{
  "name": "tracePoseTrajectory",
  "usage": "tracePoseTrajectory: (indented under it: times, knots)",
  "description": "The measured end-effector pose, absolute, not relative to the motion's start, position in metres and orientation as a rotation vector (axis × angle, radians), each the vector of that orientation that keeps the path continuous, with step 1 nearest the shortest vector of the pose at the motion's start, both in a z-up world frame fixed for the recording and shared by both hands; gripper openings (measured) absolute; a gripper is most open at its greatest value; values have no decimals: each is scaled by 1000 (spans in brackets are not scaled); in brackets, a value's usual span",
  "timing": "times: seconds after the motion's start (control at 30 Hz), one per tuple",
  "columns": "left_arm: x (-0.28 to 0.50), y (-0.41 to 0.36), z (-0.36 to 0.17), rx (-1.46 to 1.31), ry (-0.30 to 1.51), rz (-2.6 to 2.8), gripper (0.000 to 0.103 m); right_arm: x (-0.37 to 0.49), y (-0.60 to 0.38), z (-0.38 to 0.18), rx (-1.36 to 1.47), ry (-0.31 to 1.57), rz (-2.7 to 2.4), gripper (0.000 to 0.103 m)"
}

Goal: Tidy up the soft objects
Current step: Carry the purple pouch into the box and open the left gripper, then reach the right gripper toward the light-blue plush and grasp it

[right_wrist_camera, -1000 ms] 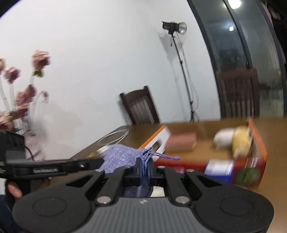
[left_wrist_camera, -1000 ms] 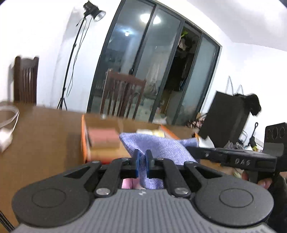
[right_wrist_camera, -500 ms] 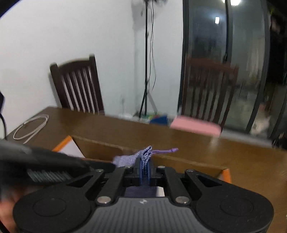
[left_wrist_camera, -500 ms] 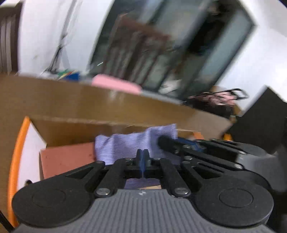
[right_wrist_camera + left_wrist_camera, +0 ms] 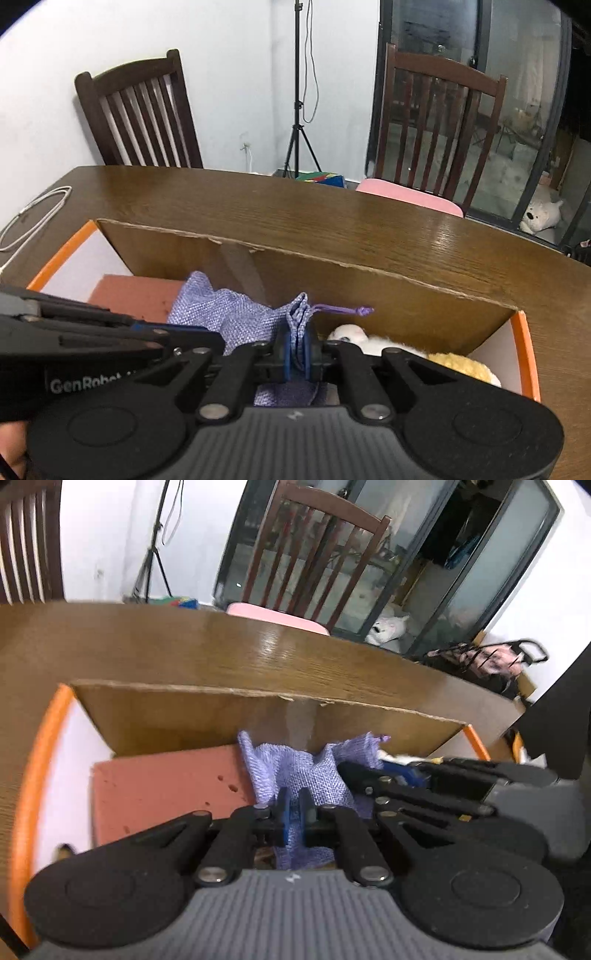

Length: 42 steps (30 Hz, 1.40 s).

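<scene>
Purple pouch held over the open box by both grippers

The left gripper (image 5: 294, 812) pinches the woven body of the purple pouch (image 5: 236, 317), and the right gripper (image 5: 298, 356) is pressed together on its gathered neck, just behind the drawstring (image 5: 341, 309). The pouch hangs inside the cardboard box (image 5: 369, 291), ahead of both grippers, beside the pink sponge (image 5: 166, 790) on its left and near the plush toy (image 5: 458, 365) on the right. It looks light and limp (it folds freely), so the bunched neck seems the surest place to hold.
</scene>
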State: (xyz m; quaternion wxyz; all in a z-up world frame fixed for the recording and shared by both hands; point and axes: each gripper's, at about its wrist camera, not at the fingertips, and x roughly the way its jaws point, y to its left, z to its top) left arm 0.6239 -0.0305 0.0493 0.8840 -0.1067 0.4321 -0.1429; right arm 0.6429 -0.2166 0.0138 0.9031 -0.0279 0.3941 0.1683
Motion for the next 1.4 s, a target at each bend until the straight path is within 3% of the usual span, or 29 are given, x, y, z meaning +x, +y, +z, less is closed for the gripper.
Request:
tracePoseTrajectory:
  times: [0.07,0.1,0.17,0.43,0.63,0.7,0.77,1.1,1.4]
  knots:
    - [611,-26,63,-199,876,-288,9,642,-225,22,-25,823,349,23]
    - [604,-23,72,-191,863,-283,17,638,-228,29,-15,813,354,28]
    - [587,-17,92,-160,823,-272,37,625,-234,50,-12,777,352,50]
    - [501,4,163,-35,678,-210,50,545,-274,129,-38,638,316,55]
    - [434,15,181,-11,624,-190,63,475,-317,163,-36,564,272,58]
    - [406,15,185,2,577,-165,76,448,-329,171,-36,532,259,60]
    - [380,22,188,4,521,-151,81,419,-337,175,-18,494,262,67]
    - [269,19,173,-9,389,-178,92,298,-344,158,4,371,362,72]
    - [175,15,125,8,307,-182,100,198,-326,104,-4,310,392,92]
